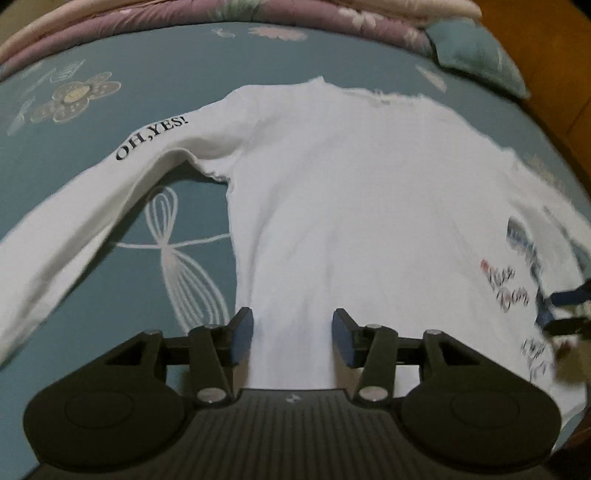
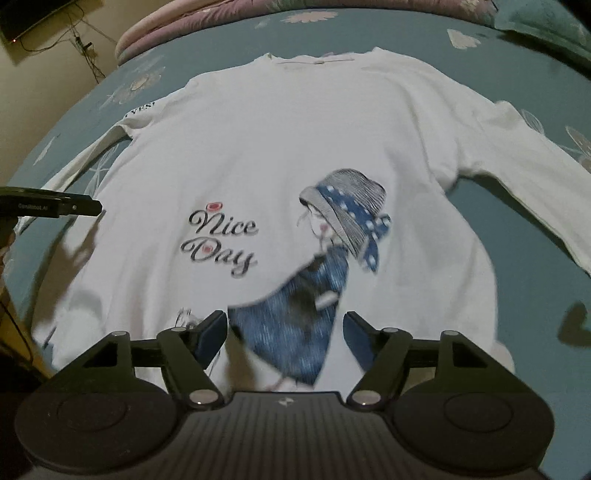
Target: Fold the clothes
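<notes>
A white long-sleeved shirt [image 1: 351, 192] lies flat, front up, on a teal bedsheet [image 1: 74, 177], collar far from me, both sleeves spread out. Its left sleeve reads "OH,YES!". Its front shows "Nice Day" and a girl in a blue hat in the right wrist view [image 2: 258, 155]. My left gripper [image 1: 292, 334] is open and empty above the shirt's lower left part. My right gripper [image 2: 284, 334] is open and empty above the lower hem, over the girl print. The right gripper shows at the right edge of the left wrist view [image 1: 569, 306]; the left one shows at the left edge of the right wrist view [image 2: 79, 207].
A purple and pink floral quilt [image 1: 258, 14] lies folded along the far side of the bed. A teal pillow [image 1: 476, 51] sits at the far right. A wooden bed frame [image 1: 554, 74] borders the right side. A wall with cables [image 2: 55, 44] stands to the left.
</notes>
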`<act>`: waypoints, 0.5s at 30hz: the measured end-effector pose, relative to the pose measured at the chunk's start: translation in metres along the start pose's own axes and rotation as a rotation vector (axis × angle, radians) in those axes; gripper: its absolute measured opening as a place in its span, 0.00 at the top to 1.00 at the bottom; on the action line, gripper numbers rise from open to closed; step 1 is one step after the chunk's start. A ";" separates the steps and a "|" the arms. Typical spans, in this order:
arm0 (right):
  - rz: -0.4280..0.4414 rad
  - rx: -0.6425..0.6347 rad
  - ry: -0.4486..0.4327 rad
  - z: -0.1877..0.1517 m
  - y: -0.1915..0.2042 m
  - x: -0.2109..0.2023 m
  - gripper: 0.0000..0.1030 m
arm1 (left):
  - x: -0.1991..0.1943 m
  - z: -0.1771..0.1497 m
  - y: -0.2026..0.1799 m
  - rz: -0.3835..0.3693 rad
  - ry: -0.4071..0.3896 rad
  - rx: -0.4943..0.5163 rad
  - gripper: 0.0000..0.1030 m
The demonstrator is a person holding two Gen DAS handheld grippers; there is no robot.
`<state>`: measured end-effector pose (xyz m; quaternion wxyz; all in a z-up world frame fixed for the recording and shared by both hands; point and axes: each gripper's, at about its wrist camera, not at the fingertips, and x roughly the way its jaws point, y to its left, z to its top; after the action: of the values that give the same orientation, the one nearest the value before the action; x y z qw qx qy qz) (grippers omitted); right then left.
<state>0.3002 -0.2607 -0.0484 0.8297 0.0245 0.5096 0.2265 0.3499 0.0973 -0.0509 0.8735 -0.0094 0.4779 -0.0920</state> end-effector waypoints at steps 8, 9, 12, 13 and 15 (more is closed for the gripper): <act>0.074 0.226 -0.223 0.027 -0.067 -0.046 0.28 | 0.011 0.031 -0.063 -0.124 -0.049 0.087 0.44; 0.088 0.261 -0.239 0.031 -0.080 -0.045 0.28 | 0.014 0.031 -0.068 -0.126 -0.042 0.092 0.44; 0.170 0.403 -0.246 0.039 -0.123 -0.032 0.31 | 0.024 0.031 -0.082 -0.134 -0.024 0.106 0.44; 0.194 0.443 -0.238 0.040 -0.134 -0.024 0.31 | 0.026 0.031 -0.084 -0.135 -0.018 0.103 0.43; 0.195 0.511 -0.216 0.042 -0.152 -0.005 0.32 | 0.028 0.030 -0.088 -0.130 -0.010 0.094 0.43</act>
<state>0.3877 -0.3909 -0.0655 0.8204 0.3055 0.4540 0.1657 0.3763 0.0039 -0.0487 0.8675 0.0003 0.4671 -0.1709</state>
